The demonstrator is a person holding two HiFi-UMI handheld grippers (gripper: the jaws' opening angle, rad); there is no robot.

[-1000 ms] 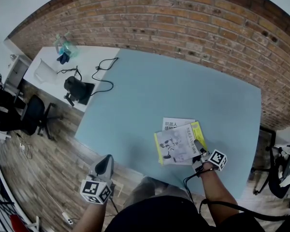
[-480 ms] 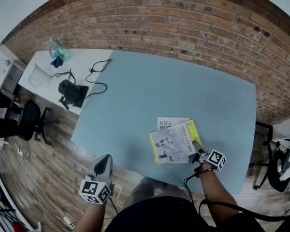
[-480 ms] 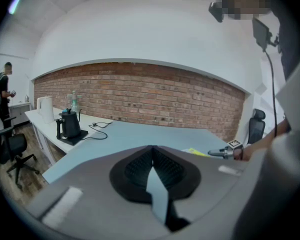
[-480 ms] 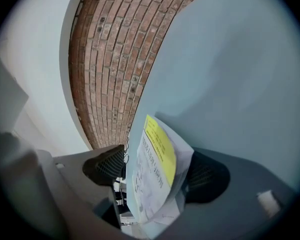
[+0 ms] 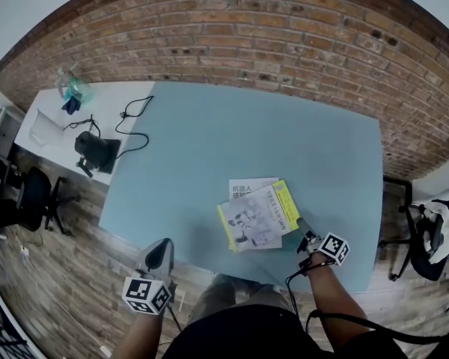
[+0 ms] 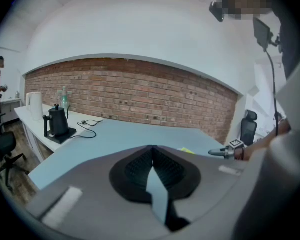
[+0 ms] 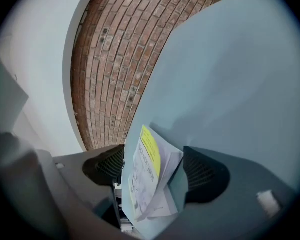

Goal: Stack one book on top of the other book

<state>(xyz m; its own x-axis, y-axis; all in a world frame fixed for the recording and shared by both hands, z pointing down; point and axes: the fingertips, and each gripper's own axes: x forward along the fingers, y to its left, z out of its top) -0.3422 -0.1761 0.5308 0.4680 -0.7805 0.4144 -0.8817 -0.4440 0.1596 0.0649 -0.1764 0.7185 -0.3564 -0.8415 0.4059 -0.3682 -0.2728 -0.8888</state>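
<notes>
Two stacked paperback books (image 5: 258, 219), yellow-edged over white, lie near the pale blue table's (image 5: 209, 140) front edge; right gripper (image 5: 302, 228) beside them, just opened wide, empty; left gripper (image 5: 163, 247) closed, empty.

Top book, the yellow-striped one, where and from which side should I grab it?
Likely the top book by its near right corner, from the right gripper's side: it lies flat on the lower book, that corner facing the open jaws.

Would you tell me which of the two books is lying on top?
The book with the yellow strip lies on top, skewed; the white book beneath shows only along its far edge.
</notes>
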